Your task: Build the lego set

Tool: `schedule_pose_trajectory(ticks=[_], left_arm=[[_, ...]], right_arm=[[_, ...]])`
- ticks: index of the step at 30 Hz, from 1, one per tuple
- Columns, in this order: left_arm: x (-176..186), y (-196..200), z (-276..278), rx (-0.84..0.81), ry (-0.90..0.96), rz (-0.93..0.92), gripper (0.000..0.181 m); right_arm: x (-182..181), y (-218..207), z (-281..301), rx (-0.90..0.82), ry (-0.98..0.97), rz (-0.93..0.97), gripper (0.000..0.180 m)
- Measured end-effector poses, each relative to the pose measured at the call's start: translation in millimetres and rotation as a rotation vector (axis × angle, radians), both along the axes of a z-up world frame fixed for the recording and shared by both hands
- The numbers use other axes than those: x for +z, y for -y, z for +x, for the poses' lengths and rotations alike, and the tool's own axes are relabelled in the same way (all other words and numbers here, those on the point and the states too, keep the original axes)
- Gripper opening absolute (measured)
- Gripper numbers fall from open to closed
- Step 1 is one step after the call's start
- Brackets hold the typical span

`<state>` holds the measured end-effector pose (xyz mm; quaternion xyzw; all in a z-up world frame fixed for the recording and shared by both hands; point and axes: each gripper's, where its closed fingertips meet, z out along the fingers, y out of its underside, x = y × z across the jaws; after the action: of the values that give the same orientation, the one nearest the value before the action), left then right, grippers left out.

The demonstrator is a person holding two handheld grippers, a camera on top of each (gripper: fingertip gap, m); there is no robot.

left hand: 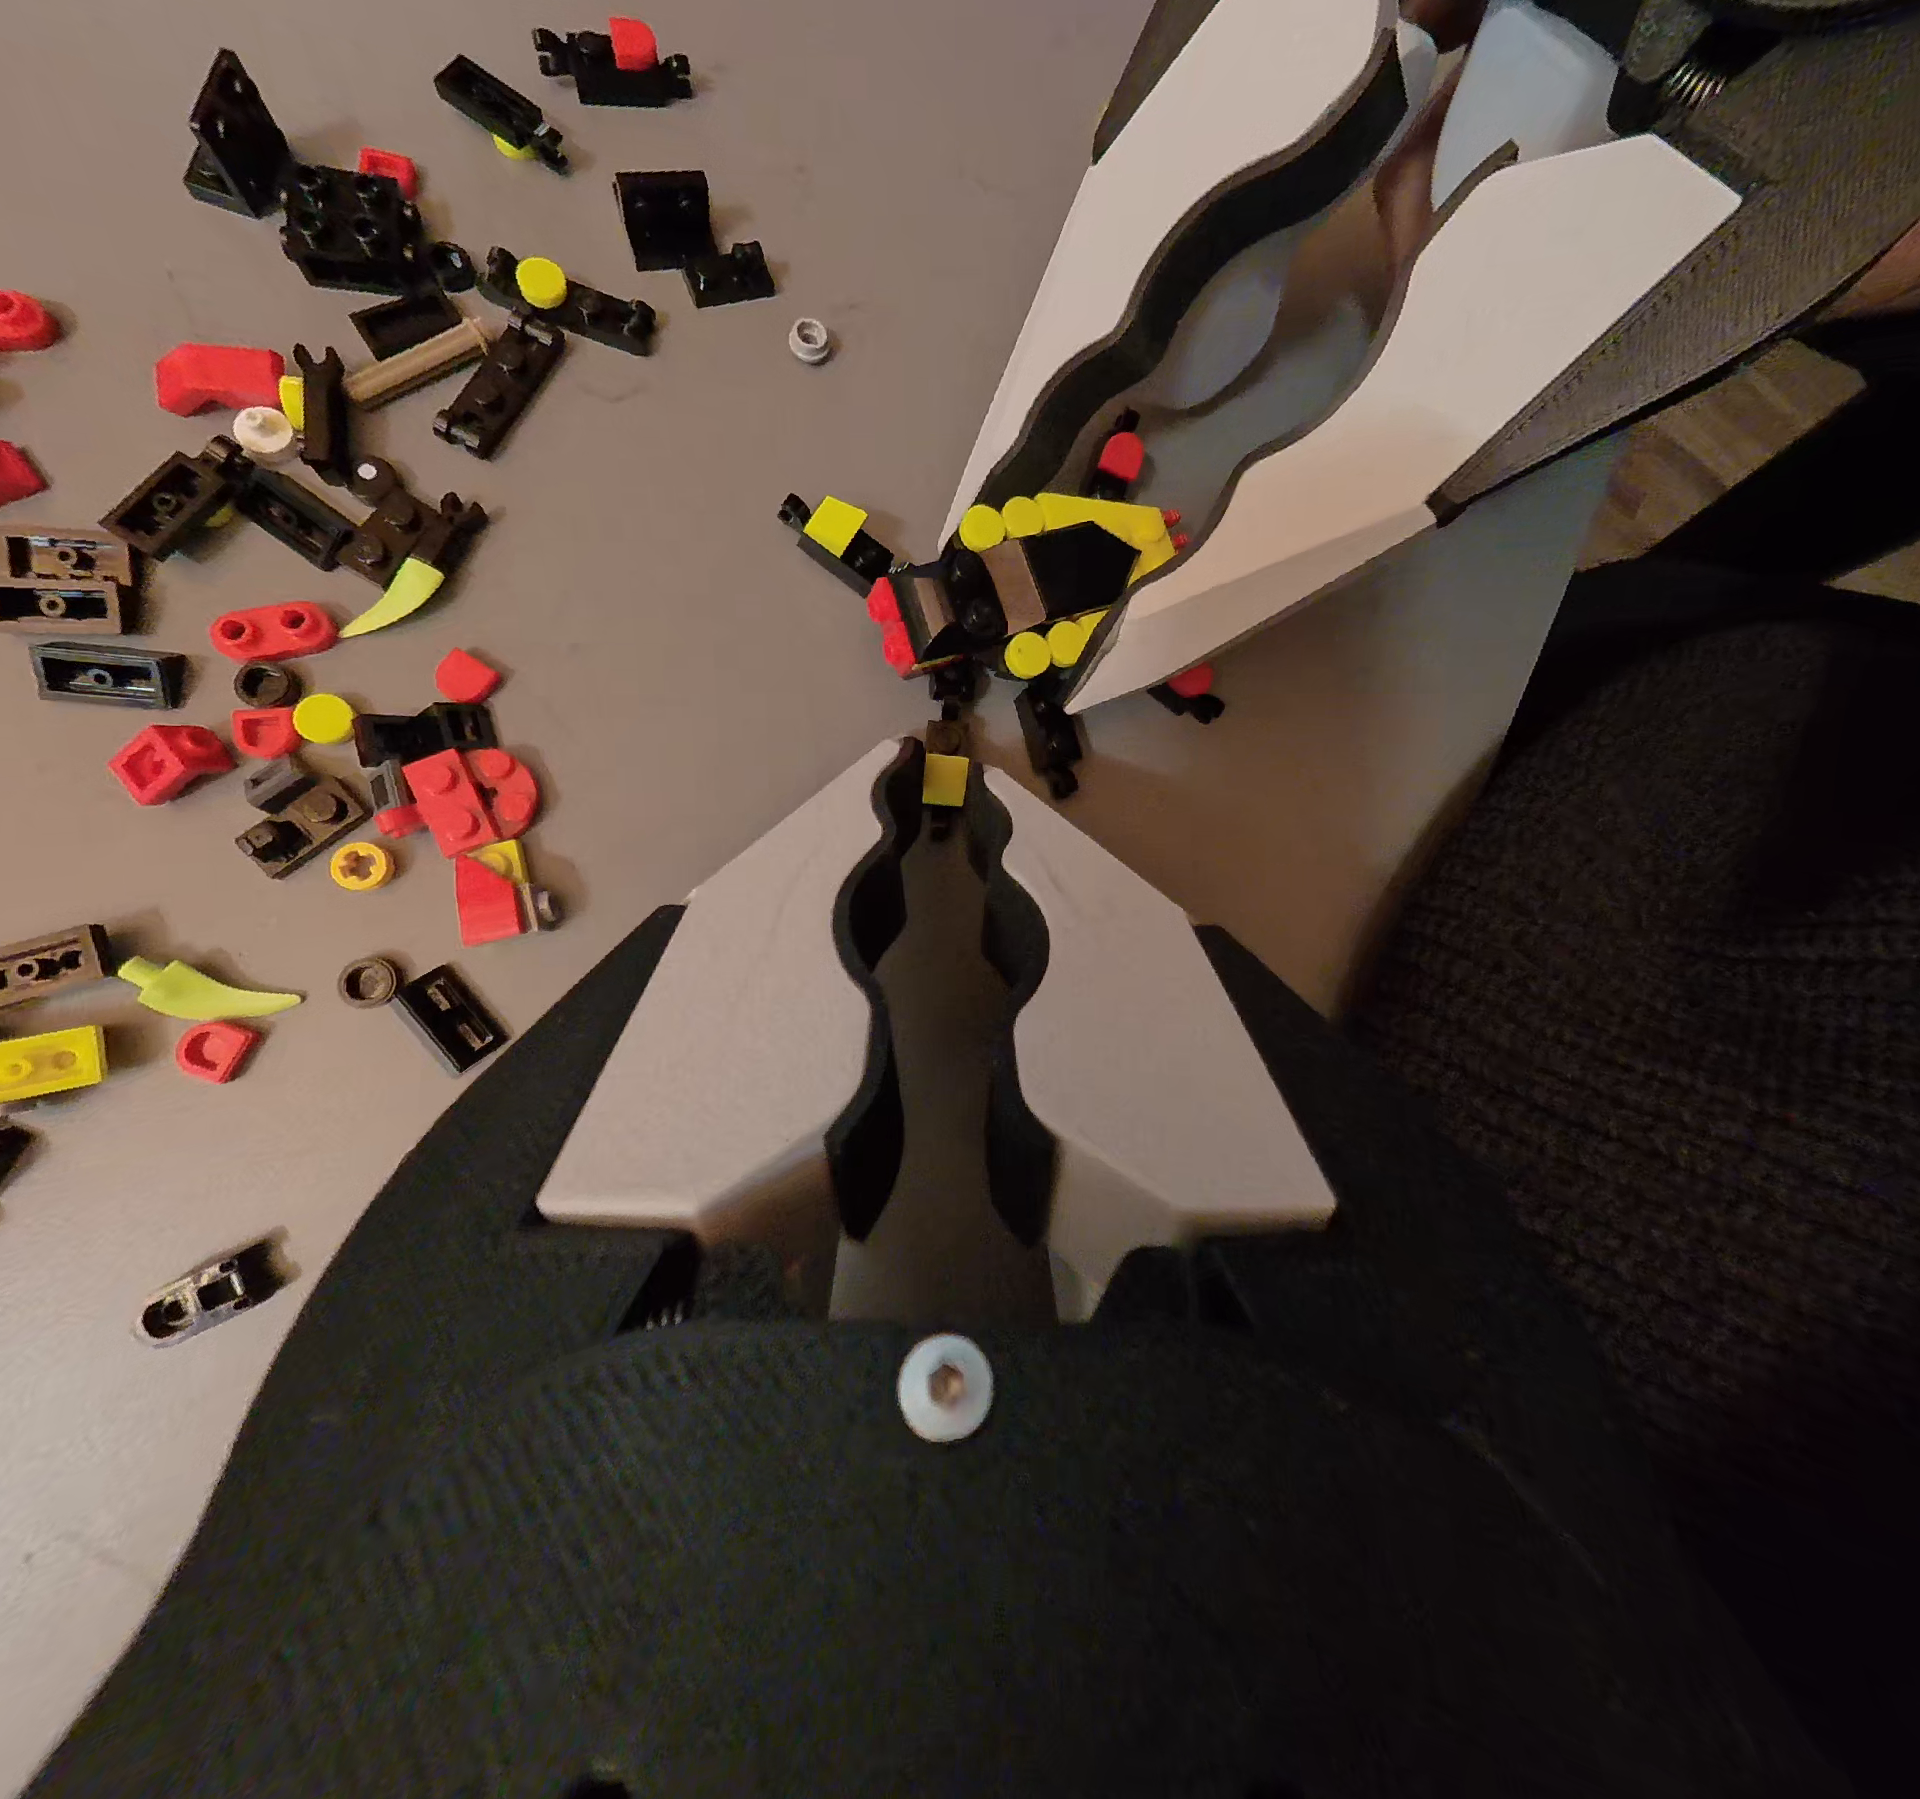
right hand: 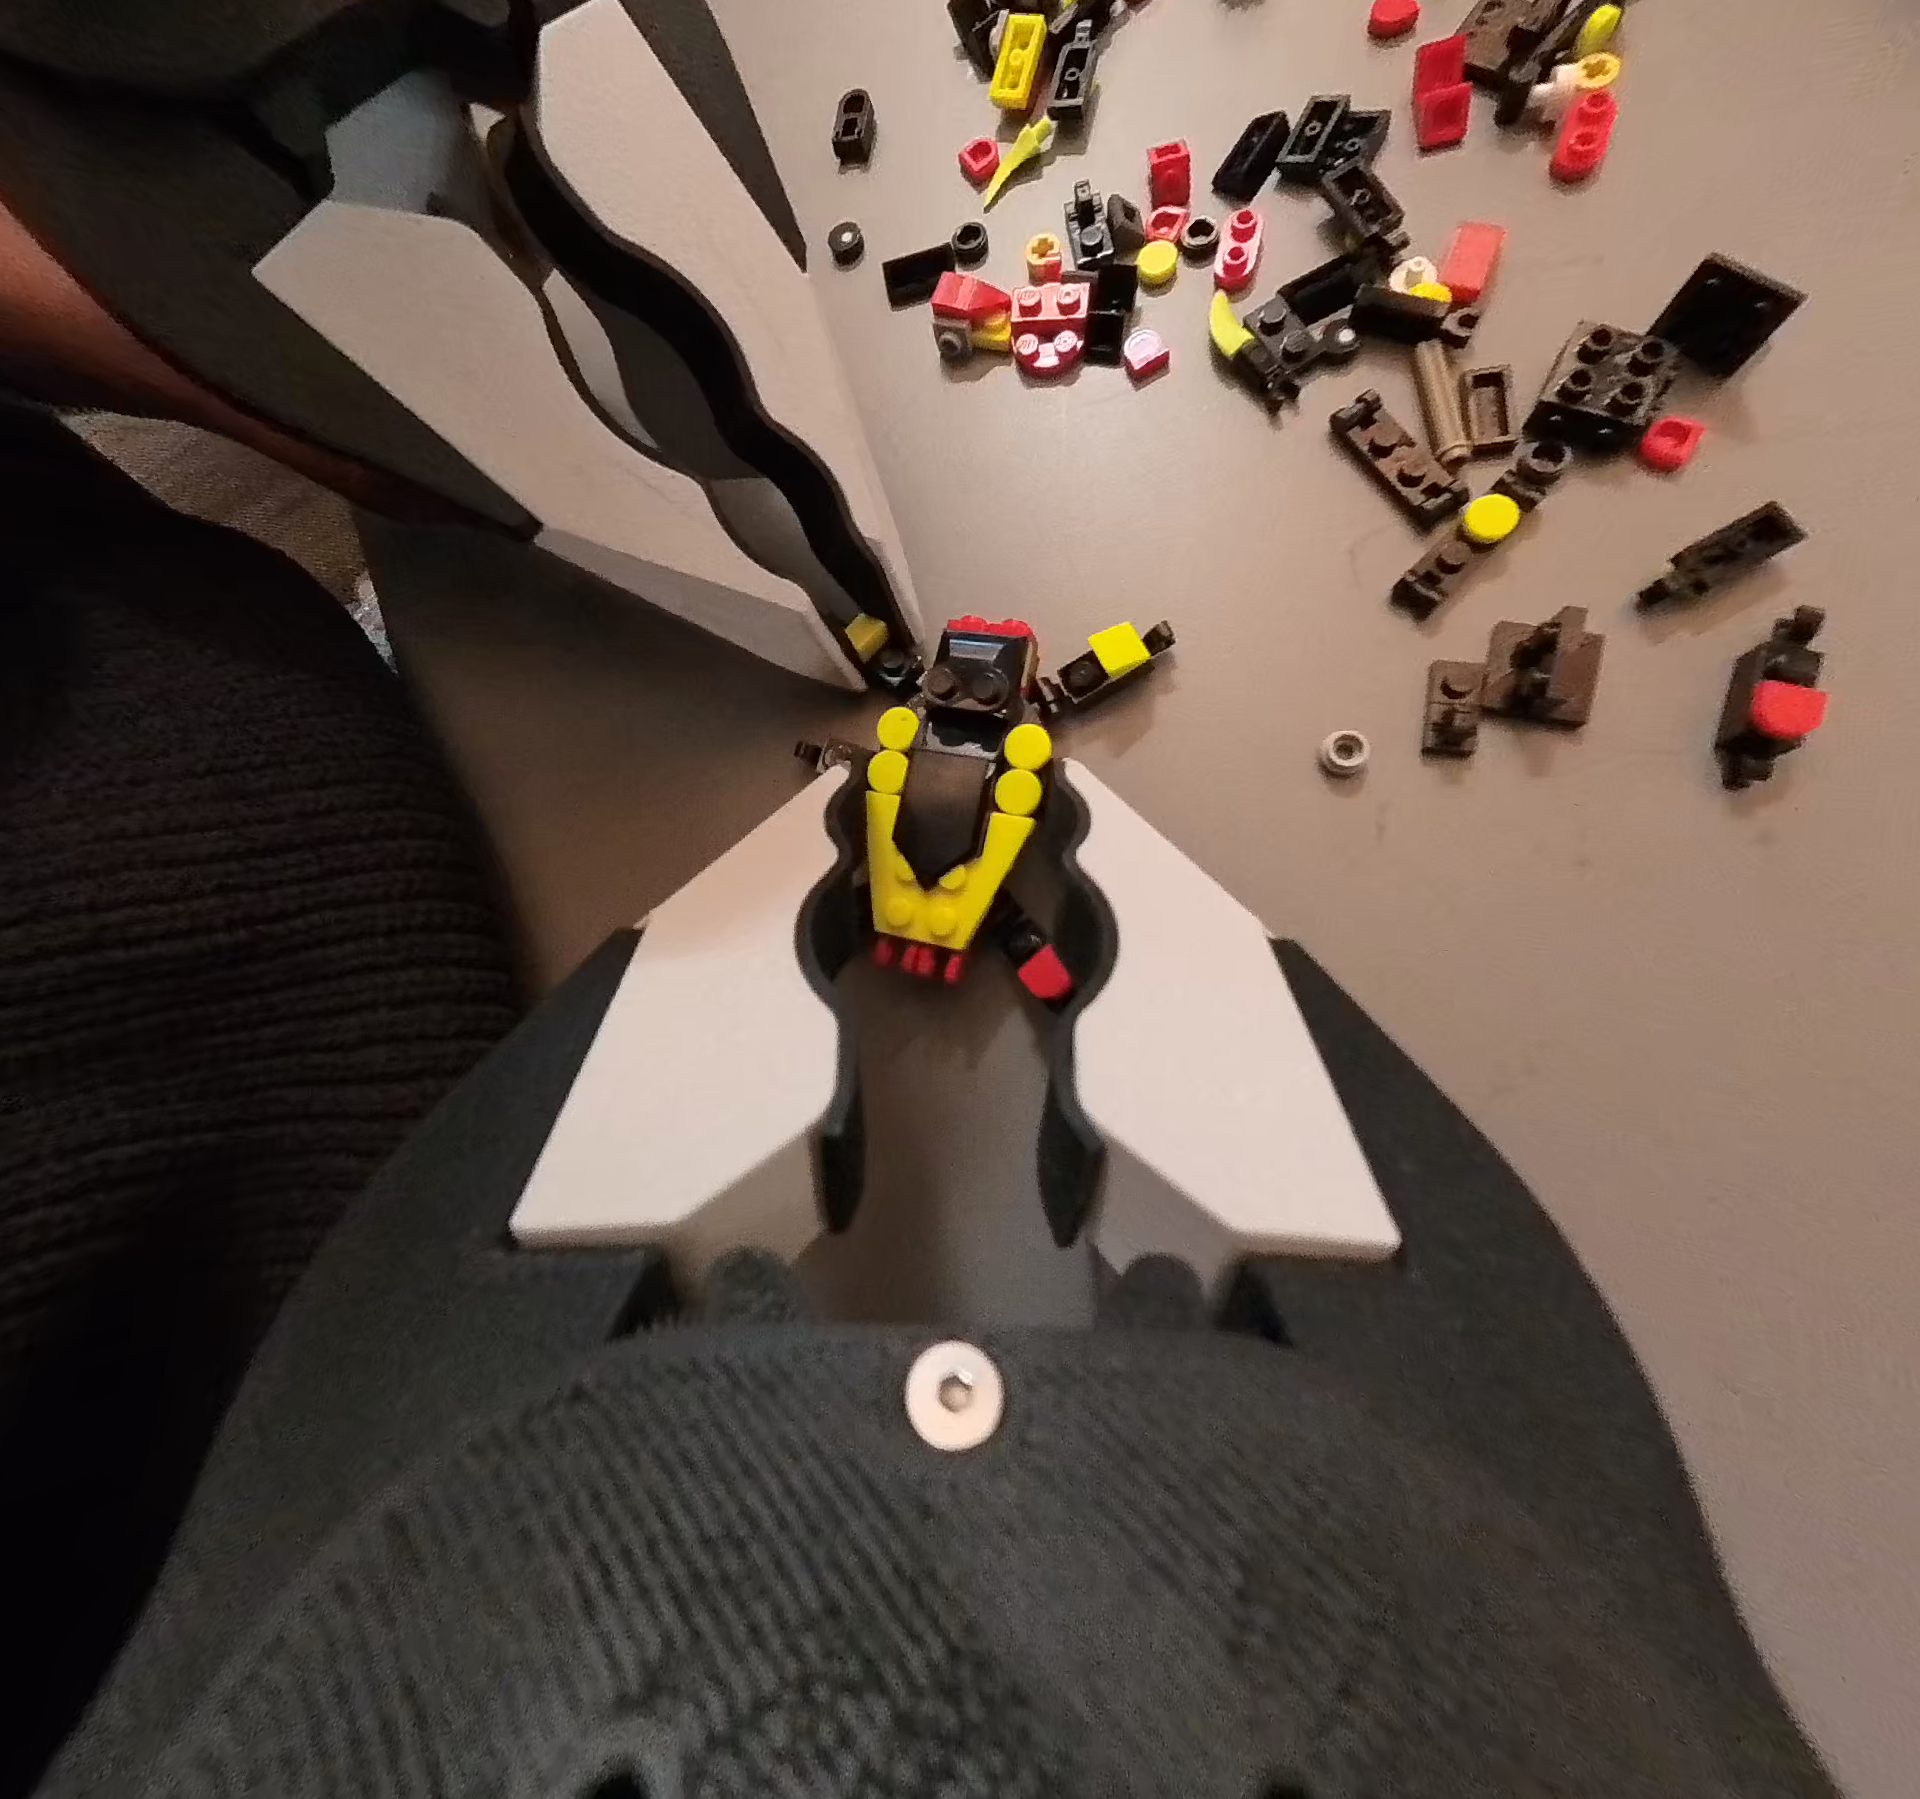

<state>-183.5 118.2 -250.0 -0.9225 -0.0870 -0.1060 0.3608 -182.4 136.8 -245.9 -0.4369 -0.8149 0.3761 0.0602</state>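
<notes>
I am pinching a small black leg piece with a yellow tile (left hand: pixel 945 778) in my left gripper (left hand: pixel 943 762), bringing it to the black-and-yellow brick creature (right hand: pixel 951 804) my right gripper (right hand: pixel 951 814) is clamping by its body. I should be aligning clip to bar squarely, pressing gently. At two o'clock, loose red, black and yellow bricks (right hand: pixel 1351 222) are lying on the grey table (right hand: pixel 1247 918); only the right view is showing the creature's red tail studs.

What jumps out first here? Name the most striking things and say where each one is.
The black and yellow lego model stands out first, clamped in the right hand-held gripper at the middle of its view. The left hand-held gripper pinches a small arm with a yellow tile at the model's side. Loose red, black and yellow pieces lie scattered on the grey table beyond.
</notes>
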Motion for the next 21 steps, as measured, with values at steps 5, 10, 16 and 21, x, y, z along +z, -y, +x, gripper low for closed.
schedule_pose_trajectory(ticks=[5, 10, 16, 21], left_arm=[[0.1, -1.2, -0.2, 0.005, -0.006, 0.006, 0.004], [-0.1, -2.7, -0.3, 0.006, -0.017, 0.009, 0.004], [0.1, -3.2, -0.2, 0.001, -0.030, 0.012, 0.004], [0.2, -3.7, 0.0, -0.006, -0.046, 0.010, 0.004]], right_arm=[[-0.2, -0.7, 0.2, -0.004, 0.001, 0.003, 0.033], [-0.2, -1.7, 0.2, -0.006, 0.005, 0.003, 0.033], [-0.2, -1.9, 0.5, -0.006, 0.006, 0.003, 0.033], [-0.3, -2.1, 0.8, -0.004, 0.010, 0.006, 0.033]])
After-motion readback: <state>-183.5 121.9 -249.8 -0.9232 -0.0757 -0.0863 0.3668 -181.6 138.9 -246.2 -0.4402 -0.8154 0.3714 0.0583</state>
